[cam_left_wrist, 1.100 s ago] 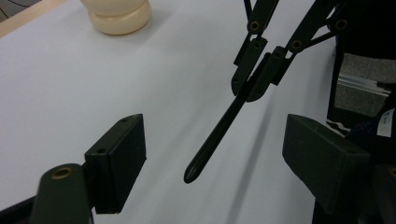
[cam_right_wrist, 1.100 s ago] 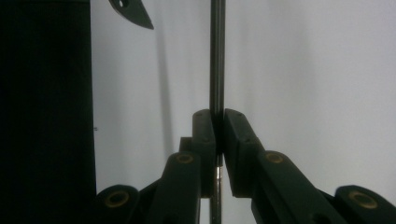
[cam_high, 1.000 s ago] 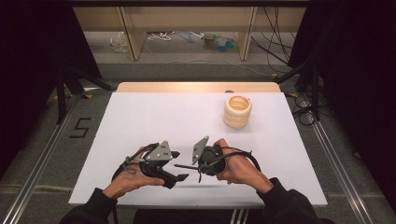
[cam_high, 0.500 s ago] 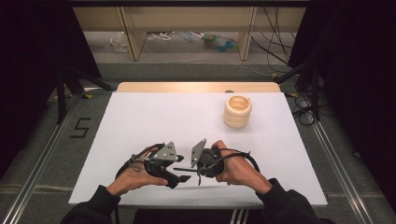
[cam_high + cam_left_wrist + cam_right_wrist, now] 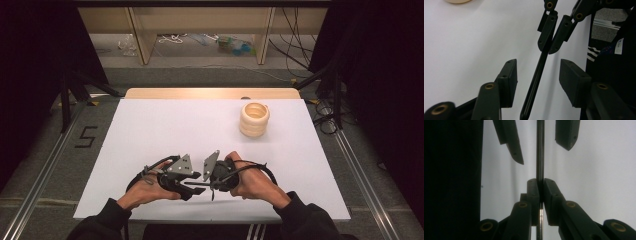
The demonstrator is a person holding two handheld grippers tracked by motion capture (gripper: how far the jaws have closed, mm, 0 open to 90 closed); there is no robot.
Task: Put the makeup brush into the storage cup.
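Near the table's front edge my two grippers face each other tip to tip. My right gripper (image 5: pixel 212 185) (image 5: pixel 541 182) is shut on a thin black rod (image 5: pixel 540 150) (image 5: pixel 196 184) that sticks out level towards the left one. My left gripper (image 5: pixel 194 186) (image 5: pixel 537 65) has its jaws either side of the rod (image 5: pixel 534 85). They have just been closing, and a gap still shows between each pad and the rod. The right gripper (image 5: pixel 548 48) pinches the rod's far part in the left gripper view.
A cream ribbed ring-shaped pot (image 5: pixel 254 119) stands at the back right of the white table (image 5: pixel 165 125), well away from both hands. The table's front edge runs just under my forearms. Metal rails line the floor on both sides.
My left gripper has shifted a little to the right, towards the right gripper, and its jaws have narrowed around the rod. The right hand has stayed put.
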